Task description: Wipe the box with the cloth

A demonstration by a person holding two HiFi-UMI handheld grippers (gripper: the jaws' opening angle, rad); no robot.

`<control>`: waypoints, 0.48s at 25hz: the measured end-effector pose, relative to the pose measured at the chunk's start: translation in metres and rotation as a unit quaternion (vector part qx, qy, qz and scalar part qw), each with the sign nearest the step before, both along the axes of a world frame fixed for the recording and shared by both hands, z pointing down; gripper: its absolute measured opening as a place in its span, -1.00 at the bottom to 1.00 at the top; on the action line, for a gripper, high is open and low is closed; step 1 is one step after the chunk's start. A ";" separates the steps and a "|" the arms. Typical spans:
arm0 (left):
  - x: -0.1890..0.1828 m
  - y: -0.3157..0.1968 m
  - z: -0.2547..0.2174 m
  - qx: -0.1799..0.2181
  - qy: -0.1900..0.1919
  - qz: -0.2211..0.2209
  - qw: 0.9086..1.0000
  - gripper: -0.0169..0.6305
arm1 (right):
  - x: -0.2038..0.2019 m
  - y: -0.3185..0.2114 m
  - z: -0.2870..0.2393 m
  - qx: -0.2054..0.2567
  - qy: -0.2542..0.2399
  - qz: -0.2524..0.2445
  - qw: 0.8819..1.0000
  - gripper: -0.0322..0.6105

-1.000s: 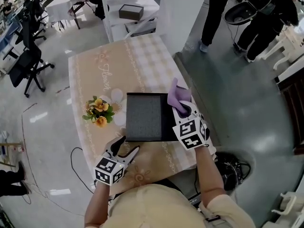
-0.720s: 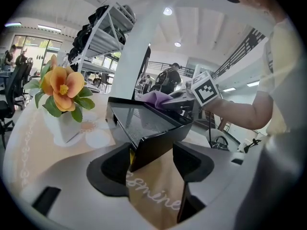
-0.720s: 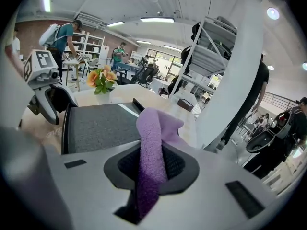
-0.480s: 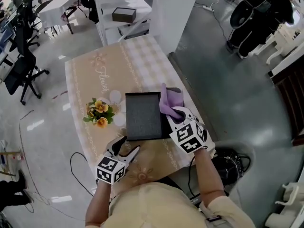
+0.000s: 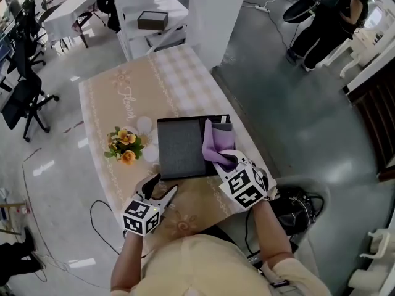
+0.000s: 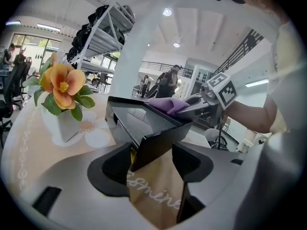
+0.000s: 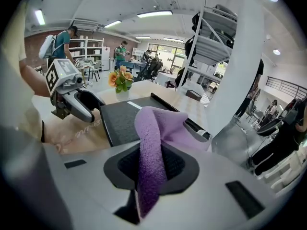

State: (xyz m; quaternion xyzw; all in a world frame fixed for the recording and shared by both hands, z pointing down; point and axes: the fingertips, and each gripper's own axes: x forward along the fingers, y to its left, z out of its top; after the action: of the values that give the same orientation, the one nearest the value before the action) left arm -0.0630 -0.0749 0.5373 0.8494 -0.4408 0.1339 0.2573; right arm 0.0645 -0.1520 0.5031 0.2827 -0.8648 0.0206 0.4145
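Purple fleecy cloth [image 5: 217,145], pinched tight in the right gripper [image 5: 229,161], has slid in from the far right corner and now drapes over the flat black box's [image 5: 179,148] right side: wiping's under way! Left gripper [image 5: 157,189] gapes around the near left corner. The box lies flat near the beige table's [image 5: 123,91] near end, almost square, its longer side seemingly running left-right.

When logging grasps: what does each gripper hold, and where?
The right gripper grips the cloth at a bunched fold. The left gripper holds nothing, open astride a corner of the box.
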 end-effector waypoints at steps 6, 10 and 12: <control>0.000 -0.001 0.001 0.001 -0.002 0.001 1.000 -0.07 | 0.004 0.016 -0.002 -0.029 -0.008 0.007 1.000 -0.67; 0.000 -0.002 0.001 0.003 0.001 -0.002 1.000 -0.07 | 0.005 0.027 -0.005 -0.039 -0.009 0.005 0.999 -0.67; 0.000 -0.002 0.001 0.004 0.001 -0.002 1.000 -0.07 | 0.005 0.033 -0.005 -0.043 -0.011 0.003 0.999 -0.67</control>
State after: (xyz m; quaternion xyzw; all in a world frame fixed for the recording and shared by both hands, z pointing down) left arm -0.0631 -0.0771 0.5382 0.8495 -0.4429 0.1304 0.2552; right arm 0.0697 -0.1195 0.4977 0.2669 -0.8665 0.0625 0.4172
